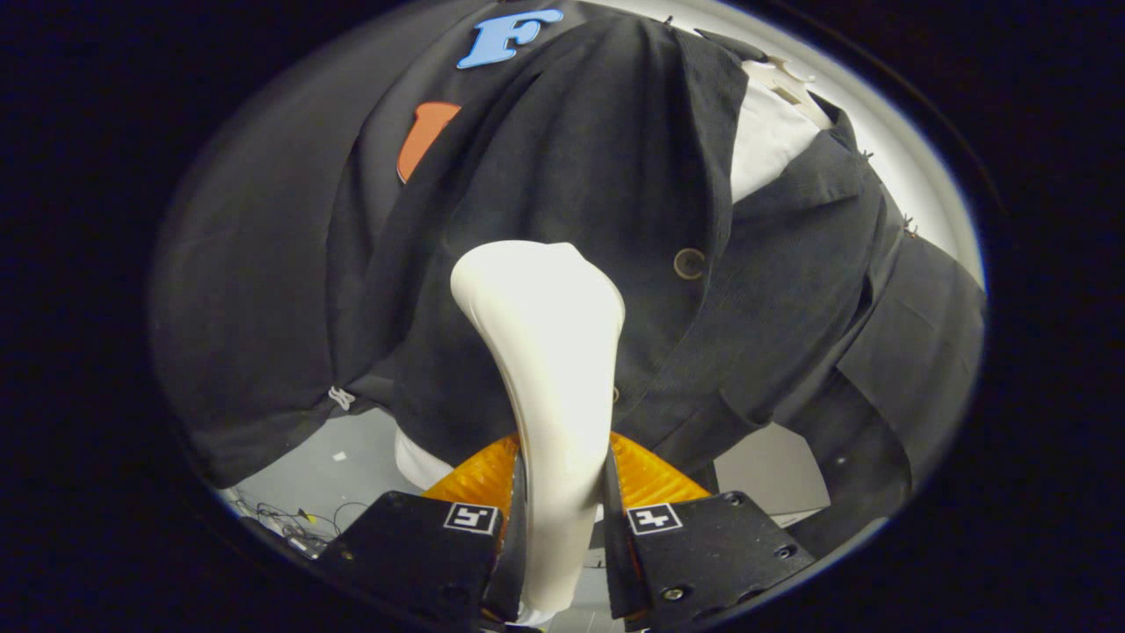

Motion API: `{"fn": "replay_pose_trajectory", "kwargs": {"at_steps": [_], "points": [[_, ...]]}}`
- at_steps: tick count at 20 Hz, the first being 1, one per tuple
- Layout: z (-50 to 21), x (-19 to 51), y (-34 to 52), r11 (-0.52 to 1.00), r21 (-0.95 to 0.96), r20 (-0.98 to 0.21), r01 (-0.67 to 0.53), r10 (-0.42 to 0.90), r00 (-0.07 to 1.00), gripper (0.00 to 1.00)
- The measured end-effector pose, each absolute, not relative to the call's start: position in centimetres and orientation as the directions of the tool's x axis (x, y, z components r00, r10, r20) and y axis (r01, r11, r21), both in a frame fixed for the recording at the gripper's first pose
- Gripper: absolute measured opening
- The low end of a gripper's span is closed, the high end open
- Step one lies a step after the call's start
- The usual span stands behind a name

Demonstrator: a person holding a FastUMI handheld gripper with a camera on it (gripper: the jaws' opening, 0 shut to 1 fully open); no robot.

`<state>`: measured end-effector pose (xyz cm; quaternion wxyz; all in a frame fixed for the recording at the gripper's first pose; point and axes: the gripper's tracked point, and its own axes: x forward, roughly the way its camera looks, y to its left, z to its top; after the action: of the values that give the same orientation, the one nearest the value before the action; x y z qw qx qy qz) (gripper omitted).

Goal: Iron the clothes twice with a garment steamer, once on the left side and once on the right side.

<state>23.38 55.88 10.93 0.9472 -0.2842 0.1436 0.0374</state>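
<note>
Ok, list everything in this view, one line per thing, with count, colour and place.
Garment steamer: one, white, handle clamped between the claw's fingers, head against the jacket.
Jacket: one, dark, hanging just beyond the steamer head.
Buttons: one clearly seen, brown, on the jacket beside the steamer head.
White garment: one, under the jacket at the collar.
Cables: a few, dark, on the pale floor below the jacket hem.
Claw: one, shut on the steamer handle.
</note>
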Motion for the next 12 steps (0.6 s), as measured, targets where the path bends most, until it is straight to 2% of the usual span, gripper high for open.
{"fn": "replay_pose_trajectory", "kwargs": {"at_steps": [12], "points": [[3.4,25.2,55.8,0.807,-0.556,-0.384,-0.201,-0.035,0.923,0.40]]}}
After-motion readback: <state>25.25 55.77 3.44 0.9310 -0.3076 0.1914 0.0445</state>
